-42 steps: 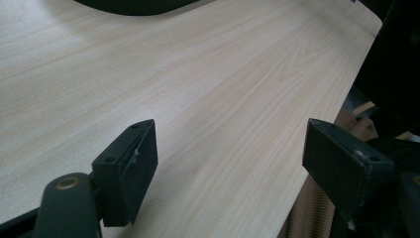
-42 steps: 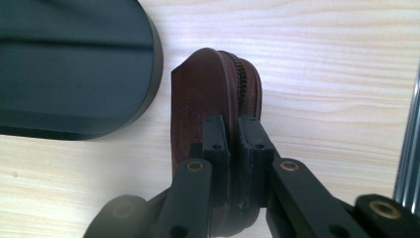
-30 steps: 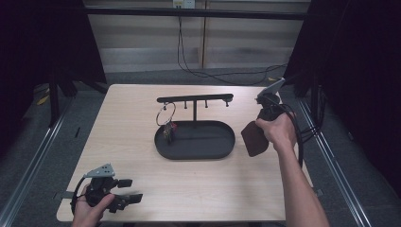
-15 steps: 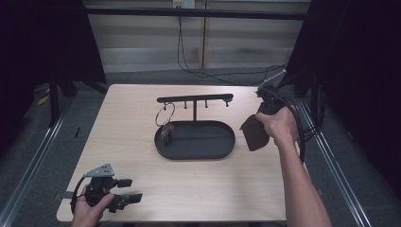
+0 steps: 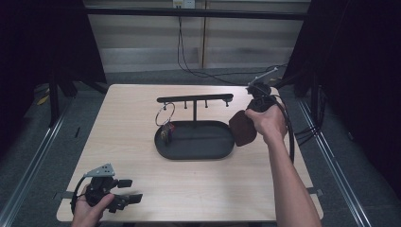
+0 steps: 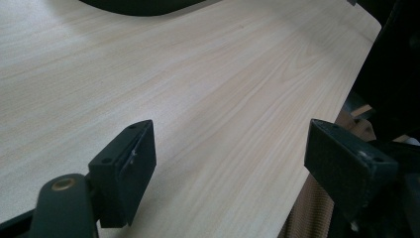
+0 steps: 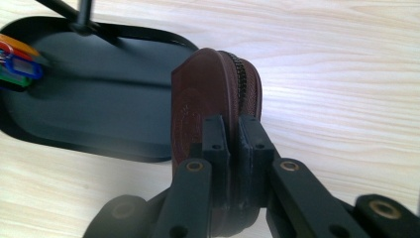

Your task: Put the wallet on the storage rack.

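Observation:
A brown leather zip pouch (image 5: 241, 128) hangs just off the right end of the black oval tray (image 5: 194, 156), above the table. My right gripper (image 5: 249, 124) is shut on its edge. In the right gripper view the two pads (image 7: 214, 133) pinch the pouch (image 7: 198, 94) beside its zip, and the tray (image 7: 99, 74) lies behind it. My left gripper (image 5: 130, 190) rests at the table's front left corner, held by a hand. Its jaws stand wide apart over bare wood (image 6: 237, 163) with nothing between them.
A T-shaped black stand (image 5: 195, 99) with hooks rises from the tray. A key ring with coloured tags (image 5: 165, 127) hangs from a left hook, and the tags (image 7: 17, 64) reach the tray floor. Cables trail off the table's far right corner.
The right hand has carried the pouch a little up and to the left, closer to the tray's right end. The left gripper has stayed where it was.

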The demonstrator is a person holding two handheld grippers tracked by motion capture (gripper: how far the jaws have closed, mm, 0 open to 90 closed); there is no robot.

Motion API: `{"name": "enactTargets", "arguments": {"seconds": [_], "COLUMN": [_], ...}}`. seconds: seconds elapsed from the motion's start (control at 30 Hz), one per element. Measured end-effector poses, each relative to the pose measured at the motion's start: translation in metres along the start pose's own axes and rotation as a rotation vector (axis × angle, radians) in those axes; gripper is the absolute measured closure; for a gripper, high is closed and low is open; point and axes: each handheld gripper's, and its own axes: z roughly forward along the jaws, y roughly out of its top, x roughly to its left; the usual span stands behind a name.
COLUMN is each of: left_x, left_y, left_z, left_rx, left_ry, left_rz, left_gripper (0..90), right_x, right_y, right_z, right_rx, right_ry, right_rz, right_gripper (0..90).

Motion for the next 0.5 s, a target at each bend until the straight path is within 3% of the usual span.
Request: {"name": "enactTargets", "arguments": {"seconds": [0.07,0.5], "left_x": [0.0,0.001], "left_y": [0.0,0.0], "left_z": [0.0,-0.001], "left_rx": [0.0,0.006], "left_ry": [0.001,-0.003], "left_rz": [-0.001,0.001], "left_gripper": [20.2,20.2], "right_x": [0.002,0.014], "right_y": [0.001,0.008], "right_z": [0.002,0.014], "right_rx": [-0.005,-0.012], "right_ry": [0.032,0.125], "right_rz": [0.001,0.011], "right_gripper": [83.5,83.5]}}
